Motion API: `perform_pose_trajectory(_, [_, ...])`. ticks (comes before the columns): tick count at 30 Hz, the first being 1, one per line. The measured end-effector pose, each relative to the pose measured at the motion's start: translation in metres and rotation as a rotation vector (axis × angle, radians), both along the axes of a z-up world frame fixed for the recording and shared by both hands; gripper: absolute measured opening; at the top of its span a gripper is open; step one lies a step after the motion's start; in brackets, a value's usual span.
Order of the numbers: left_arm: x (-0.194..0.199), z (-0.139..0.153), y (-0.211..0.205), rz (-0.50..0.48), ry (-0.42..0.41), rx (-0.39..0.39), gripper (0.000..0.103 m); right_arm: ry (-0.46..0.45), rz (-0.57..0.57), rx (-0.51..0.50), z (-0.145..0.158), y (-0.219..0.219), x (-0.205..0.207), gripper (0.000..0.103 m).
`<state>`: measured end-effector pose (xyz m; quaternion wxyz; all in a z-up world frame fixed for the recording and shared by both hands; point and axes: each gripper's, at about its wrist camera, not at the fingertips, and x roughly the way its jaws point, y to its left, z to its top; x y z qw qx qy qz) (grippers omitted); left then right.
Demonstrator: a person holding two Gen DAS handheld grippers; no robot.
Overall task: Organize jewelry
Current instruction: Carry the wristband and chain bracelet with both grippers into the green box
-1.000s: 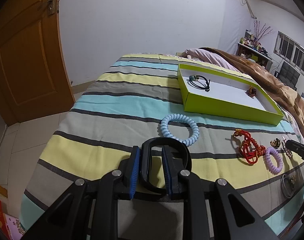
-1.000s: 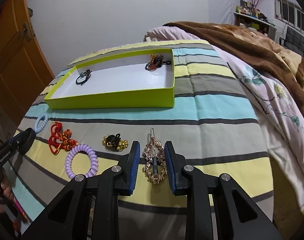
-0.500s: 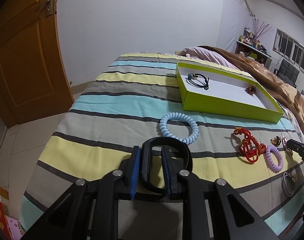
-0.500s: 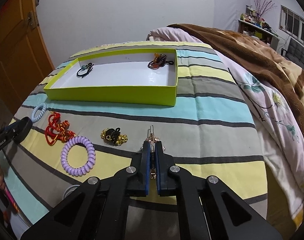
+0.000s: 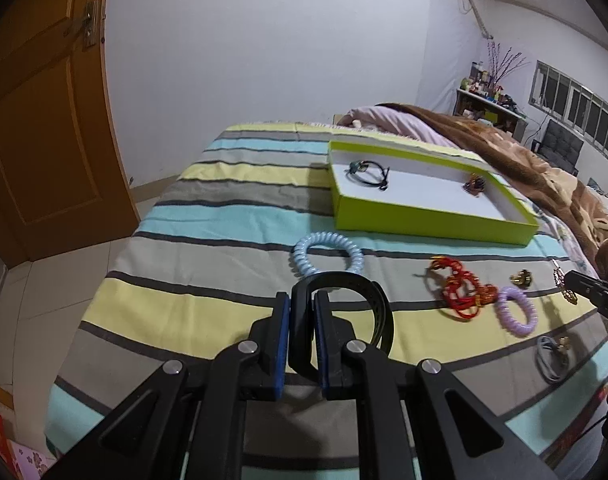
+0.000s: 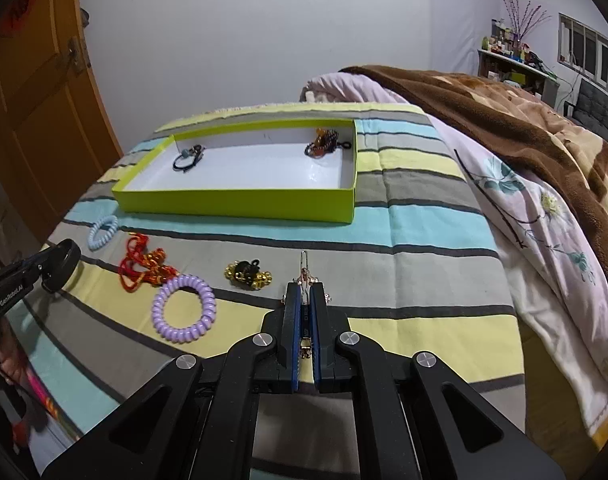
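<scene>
Two pieces already lie in the green box (image 6: 239, 204) on the striped bed (image 6: 424, 216): a black cord bracelet (image 6: 187, 157) at its left end and a dark beaded piece (image 6: 324, 144) at its right end. The left gripper (image 5: 301, 320) has just been closing its jaws and now clamps one side of a black band (image 5: 344, 300), pads pressing on the strap. The right gripper (image 6: 304, 308) has its jaws pinched shut on a gold hair clip (image 6: 304, 270), whose tip sticks out ahead of them. Both pieces look gripped but not yet carried; the box is well ahead of each gripper. On the bed, outside the box, there remain a pale blue coil tie (image 6: 103, 232), a red knotted cord (image 6: 143, 266), a purple coil tie (image 6: 183, 308), a small gold and black clip (image 6: 247, 274), and a grey ring-like piece (image 5: 552, 356) (too blurred to name). By this count the task is at an early stage, with two stored, two in hand and five waiting.
</scene>
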<state>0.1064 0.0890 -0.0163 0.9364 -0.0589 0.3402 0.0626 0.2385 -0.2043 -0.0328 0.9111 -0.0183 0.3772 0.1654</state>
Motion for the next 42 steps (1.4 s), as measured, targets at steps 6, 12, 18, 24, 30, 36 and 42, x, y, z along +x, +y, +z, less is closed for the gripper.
perform_pose_trajectory(6, [-0.01,0.018,-0.011,-0.029,-0.035,-0.003,0.013,-0.047,0.008,0.028,0.018,-0.002,-0.017,0.004])
perform_pose_trajectory(12, [-0.01,0.032,-0.03,-0.082,-0.058,-0.008,0.013,-0.084,0.019,0.05,0.033,-0.003,-0.03,0.004])
perform_pose_trajectory(18, [-0.002,0.042,-0.045,-0.121,-0.08,-0.005,0.013,-0.112,0.033,0.059,0.045,0.0,-0.031,0.004])
perform_pose_trajectory(24, [0.013,0.05,-0.053,-0.132,-0.093,-0.001,0.013,-0.124,0.046,0.06,0.049,0.004,-0.023,0.004])
perform_pose_trajectory(30, [0.037,0.057,-0.051,-0.129,-0.111,0.011,0.013,-0.132,0.062,0.049,0.051,0.012,-0.004,0.004])
perform_pose_trajectory(36, [0.068,0.059,-0.047,-0.123,-0.106,0.028,0.013,-0.139,0.075,0.035,0.052,0.021,0.025,0.004])
perform_pose_trajectory(42, [0.104,0.051,-0.037,-0.112,-0.074,0.022,0.013,-0.12,0.067,0.027,0.047,0.025,0.064,0.004])
